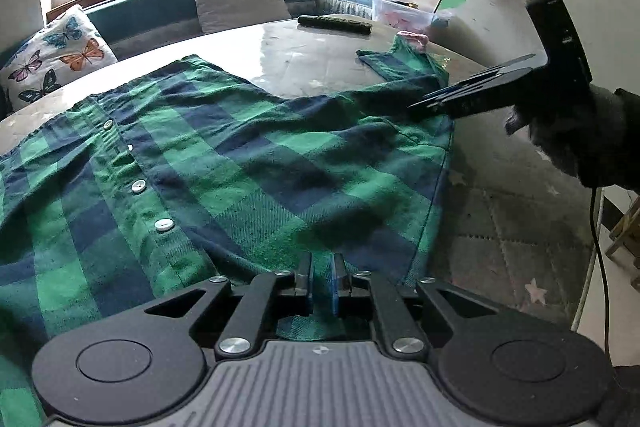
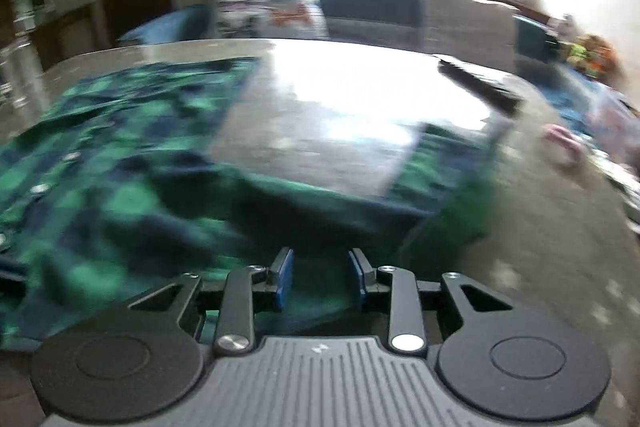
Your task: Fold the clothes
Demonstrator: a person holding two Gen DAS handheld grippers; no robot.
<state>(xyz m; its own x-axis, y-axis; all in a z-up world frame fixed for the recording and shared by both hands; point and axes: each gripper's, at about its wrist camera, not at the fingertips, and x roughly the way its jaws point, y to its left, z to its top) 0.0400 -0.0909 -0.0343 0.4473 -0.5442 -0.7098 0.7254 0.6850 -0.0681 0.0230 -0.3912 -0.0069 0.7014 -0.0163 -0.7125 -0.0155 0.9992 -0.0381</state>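
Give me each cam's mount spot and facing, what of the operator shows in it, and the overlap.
Left wrist: behind the left claw, looking across the plaid shirt and table toward the window; right claw and gloved hand enter from the right.
Right wrist: behind the right claw, blurred, looking over the same shirt toward the bench; only its own claw shows.
Shared: shirt, table, butterfly cushion.
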